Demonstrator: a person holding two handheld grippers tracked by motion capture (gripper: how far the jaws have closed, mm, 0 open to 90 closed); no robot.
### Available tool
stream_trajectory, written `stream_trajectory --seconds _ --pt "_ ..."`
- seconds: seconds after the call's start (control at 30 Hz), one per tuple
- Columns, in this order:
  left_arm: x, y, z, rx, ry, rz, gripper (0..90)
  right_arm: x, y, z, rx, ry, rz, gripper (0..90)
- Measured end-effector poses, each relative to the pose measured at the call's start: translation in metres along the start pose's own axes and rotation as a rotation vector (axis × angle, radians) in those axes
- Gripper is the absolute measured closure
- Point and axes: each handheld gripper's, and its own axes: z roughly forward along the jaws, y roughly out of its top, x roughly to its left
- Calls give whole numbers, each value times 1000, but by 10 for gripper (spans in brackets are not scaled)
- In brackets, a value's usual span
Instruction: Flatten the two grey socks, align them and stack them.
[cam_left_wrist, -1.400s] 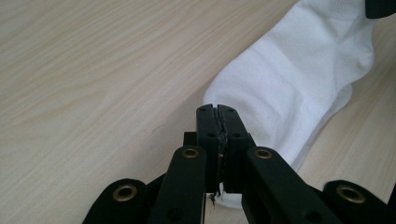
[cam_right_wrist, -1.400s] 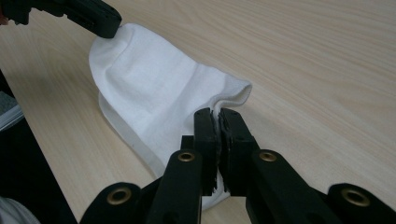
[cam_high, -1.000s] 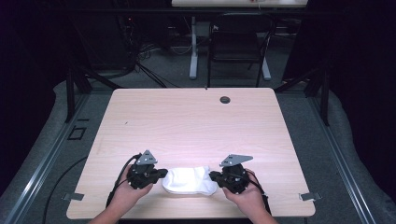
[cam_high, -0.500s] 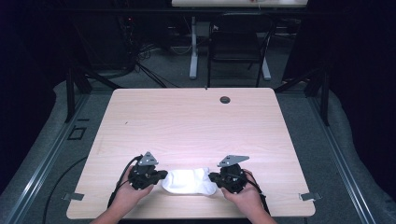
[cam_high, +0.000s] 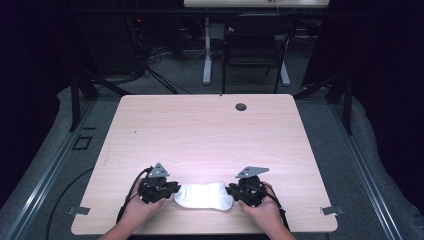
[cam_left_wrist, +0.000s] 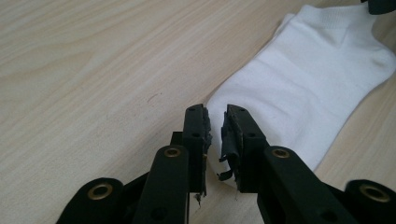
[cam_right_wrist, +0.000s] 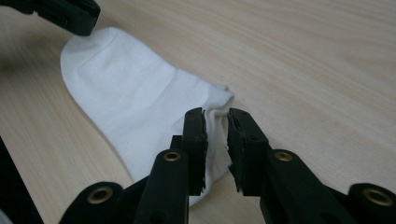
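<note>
A white ankle sock (cam_high: 204, 196) lies flat on the wooden table (cam_high: 210, 135) near its front edge, lengthwise between my two grippers. My left gripper (cam_high: 175, 191) sits at the sock's left end. In the left gripper view its jaws (cam_left_wrist: 215, 112) stand a narrow gap apart, with the edge of the sock (cam_left_wrist: 303, 79) in that gap. My right gripper (cam_high: 231, 191) is at the sock's right end. In the right gripper view its jaws (cam_right_wrist: 215, 114) are also slightly apart around the sock's (cam_right_wrist: 140, 102) open cuff. A hand holds each gripper from the front edge.
A round cable hole (cam_high: 241, 106) marks the table's far edge. Beyond the table stand a dark chair (cam_high: 252, 50) and a white desk leg (cam_high: 207, 55). Small metal brackets (cam_high: 331, 210) stick out at the front corners. The tabletop stretches bare behind the sock.
</note>
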Motion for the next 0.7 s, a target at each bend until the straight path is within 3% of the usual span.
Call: stream_trajectory --seconds 0.1,0.23,0.3,0.4,0.7 --pt "-1 -1 -4 -12 3 -6 710 1 3 -7 -45 -15 4 742" --pt "-2 -5 -5 -3 8 -9 665 16 5 -7 -54 14 -50 724" --pt "-2 -7 -4 2 15 -17 645 25 5 0 -38 17 -97 719" --pt "-2 -9 -3 3 4 -29 626 30 3 10 -16 14 -124 707" --pt "-2 -15 4 23 -11 -43 628 28 -8 23 43 -21 -153 687"
